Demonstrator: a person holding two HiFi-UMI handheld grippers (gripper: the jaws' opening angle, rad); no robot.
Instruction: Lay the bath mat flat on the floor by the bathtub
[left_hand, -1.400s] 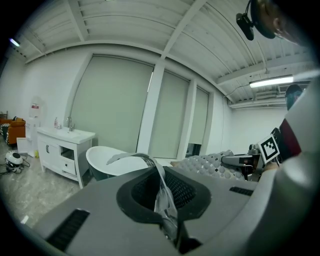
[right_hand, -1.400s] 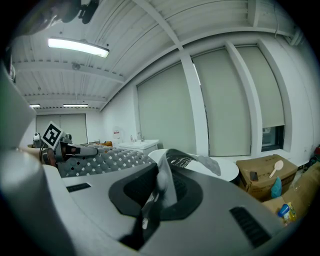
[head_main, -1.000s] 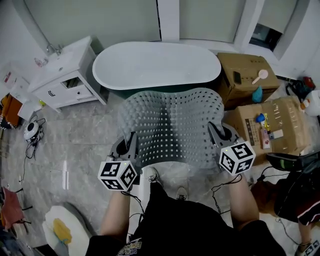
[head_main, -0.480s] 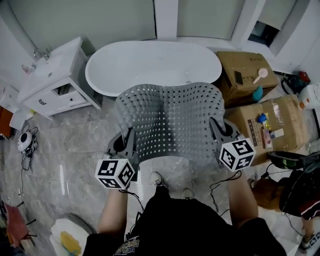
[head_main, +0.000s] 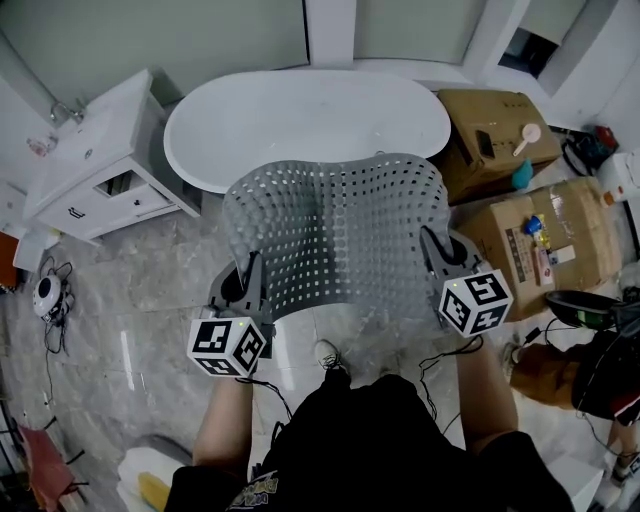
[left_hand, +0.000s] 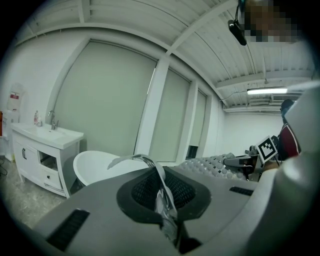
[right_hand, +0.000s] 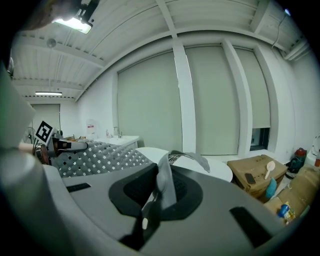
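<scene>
Holding the bath mat (head_main: 335, 235) spread in the air near the bathtub (head_main: 300, 120), pinching its side edges in the fingers of left gripper (head_main: 255, 268) and right gripper (head_main: 430, 242).

Grey perforated bath mat (head_main: 335, 235), white bathtub (head_main: 305, 125), brown cardboard boxes (head_main: 545, 250).

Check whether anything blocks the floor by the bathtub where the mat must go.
Nothing visible does. The bath mat hangs over the floor beside the bathtub and hides part of it; the cardboard boxes stand off to the right.
</scene>
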